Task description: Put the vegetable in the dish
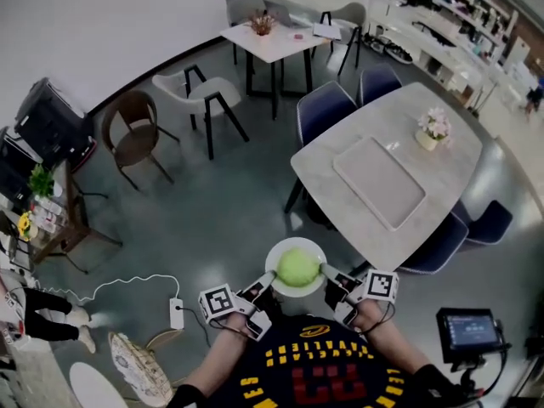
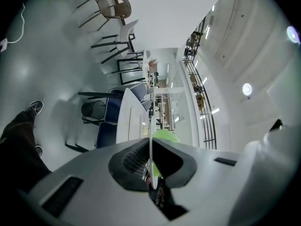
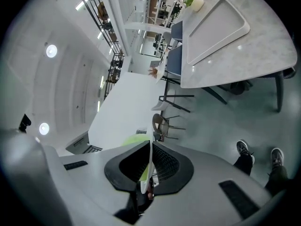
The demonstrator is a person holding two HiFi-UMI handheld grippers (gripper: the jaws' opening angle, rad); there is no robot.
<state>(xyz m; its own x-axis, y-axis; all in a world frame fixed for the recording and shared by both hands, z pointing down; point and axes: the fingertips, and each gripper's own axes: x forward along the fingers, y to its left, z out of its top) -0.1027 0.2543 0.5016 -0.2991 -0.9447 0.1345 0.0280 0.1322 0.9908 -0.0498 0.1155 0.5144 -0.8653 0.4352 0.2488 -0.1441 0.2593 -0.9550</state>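
Green vegetable [image 1: 297, 268] sits in white dish [image 1: 274, 260]; left gripper [image 1: 257, 297] and right gripper [image 1: 336, 280] both clamp dish rim, opposite sides.

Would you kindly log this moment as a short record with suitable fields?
dish: white, round, held in the air above the floor
vegetable: green, round, lying in the dish
left gripper: shut on the dish's rim
right gripper: shut on the opposite rim
table: ahead, bearing a tray and flowers
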